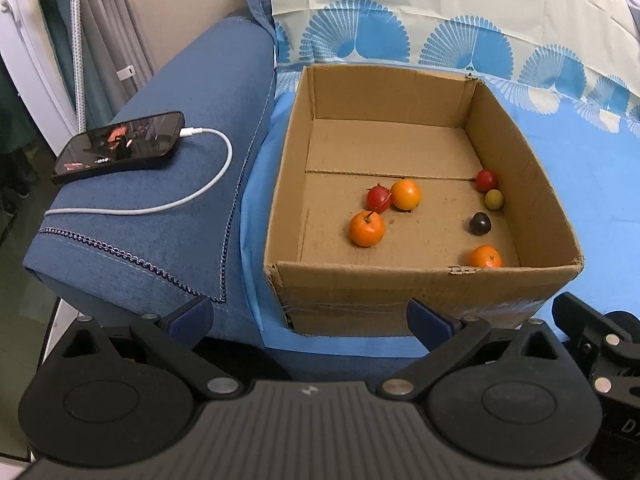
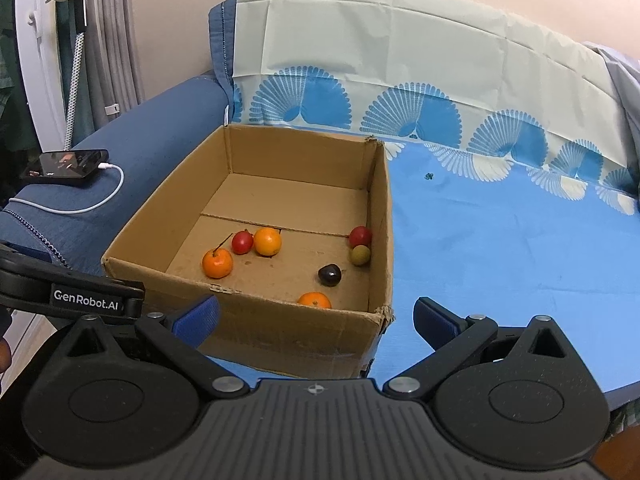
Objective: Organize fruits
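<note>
Both grippers, left [image 1: 310, 316] and right [image 2: 316, 316], are hanging wide and empty just short of the box [image 1: 424, 286]. Seven small fruits [image 1: 367, 229] are sitting inside, ahead; none showing outside, so gathering is looking finished, perhaps sorting remaining.

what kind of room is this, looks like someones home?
Most likely a home living room: a blue sofa armrest with a charging phone on it, a patterned cloth spread over the seat, and a cardboard box of fruit set on top.
</note>
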